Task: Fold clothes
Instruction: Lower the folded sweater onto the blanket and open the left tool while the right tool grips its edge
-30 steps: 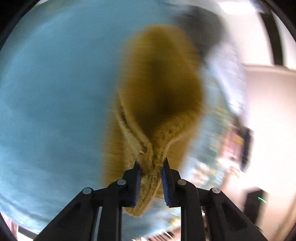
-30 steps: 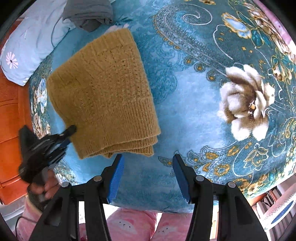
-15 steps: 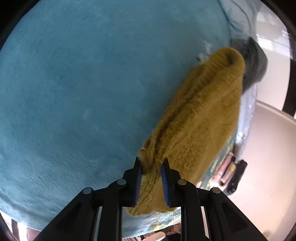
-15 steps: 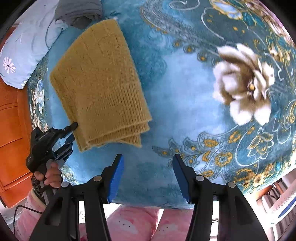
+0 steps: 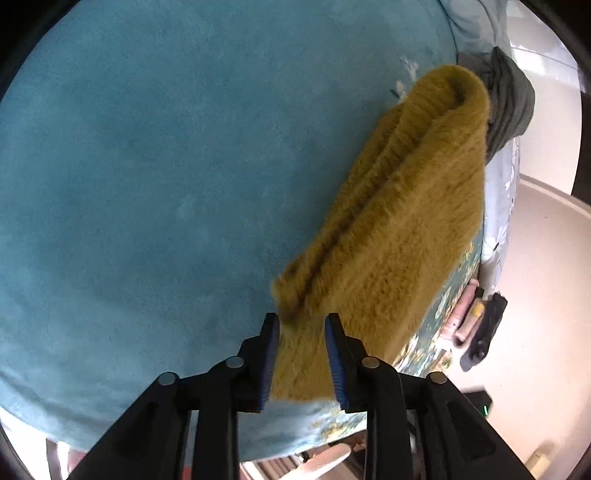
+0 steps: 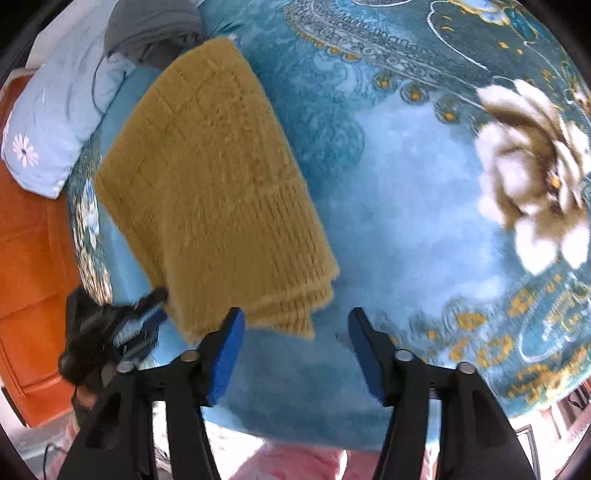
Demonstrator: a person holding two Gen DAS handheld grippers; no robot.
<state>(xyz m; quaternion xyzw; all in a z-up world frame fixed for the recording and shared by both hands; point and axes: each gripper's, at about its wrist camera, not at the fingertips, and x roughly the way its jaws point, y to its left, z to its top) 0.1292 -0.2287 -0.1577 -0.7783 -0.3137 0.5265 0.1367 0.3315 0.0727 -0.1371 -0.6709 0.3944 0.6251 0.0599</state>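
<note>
A mustard-yellow knitted sweater (image 6: 218, 192), folded into a stack, lies on the blue floral blanket (image 6: 406, 221). In the left wrist view the sweater (image 5: 399, 229) stretches away from my left gripper (image 5: 302, 347), whose jaws stand a little apart with the sweater's near corner between them; the grip looks loosened. The left gripper (image 6: 147, 317) also shows at the sweater's left corner in the right wrist view. My right gripper (image 6: 295, 343) is open and empty, just in front of the sweater's ribbed hem.
A grey garment (image 6: 151, 33) and a light blue pillow (image 6: 55, 122) lie past the sweater. An orange wooden bed frame (image 6: 26, 277) runs along the left. The blanket's edge is near me, with pink-clad legs (image 6: 295, 461) below.
The left gripper's jaws have widened around the sweater corner, which now rests on the blanket. The right gripper has moved closer to the sweater's hem.
</note>
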